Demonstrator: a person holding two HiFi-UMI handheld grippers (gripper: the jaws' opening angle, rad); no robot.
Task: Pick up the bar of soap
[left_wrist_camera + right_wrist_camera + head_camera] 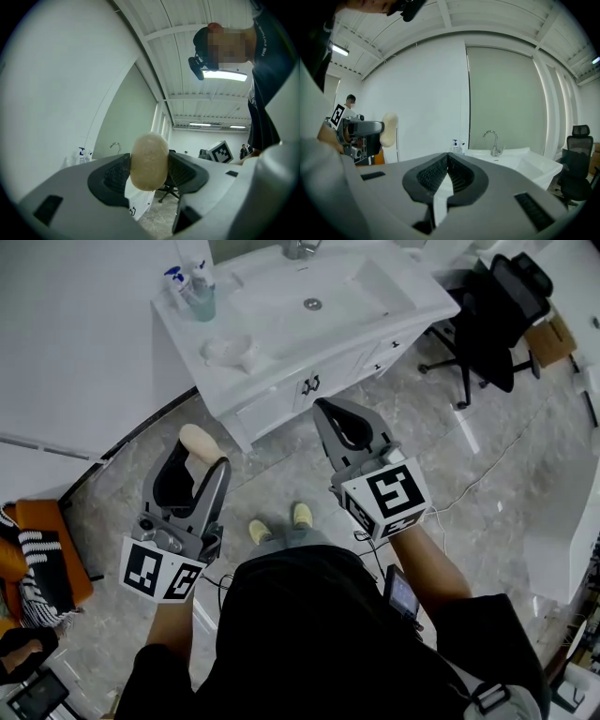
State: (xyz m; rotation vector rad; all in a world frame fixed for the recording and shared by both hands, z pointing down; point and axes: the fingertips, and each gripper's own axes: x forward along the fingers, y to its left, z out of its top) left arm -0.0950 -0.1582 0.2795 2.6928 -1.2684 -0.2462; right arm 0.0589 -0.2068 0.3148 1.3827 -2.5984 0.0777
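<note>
Cream-coloured and rounded, the bar of soap (200, 442) is sticking out of the tips of the left gripper (202, 457) in the head view. It is hanging in the air over the grey stone floor (281, 465), well apart from the white vanity (281, 381) and the soap dish (230, 351) sitting on its top. The right gripper (328, 411) is pointing toward the vanity.

In the left gripper view the two dark ribbed pads (115, 174) are pinching the soap from both sides, and the bar is standing upright between them.

In the right gripper view the jaws are pressing together with nothing between them. The faucet (493, 140) and an office chair (577, 161) are showing beyond, and the soap-carrying gripper is appearing at the left.
</note>
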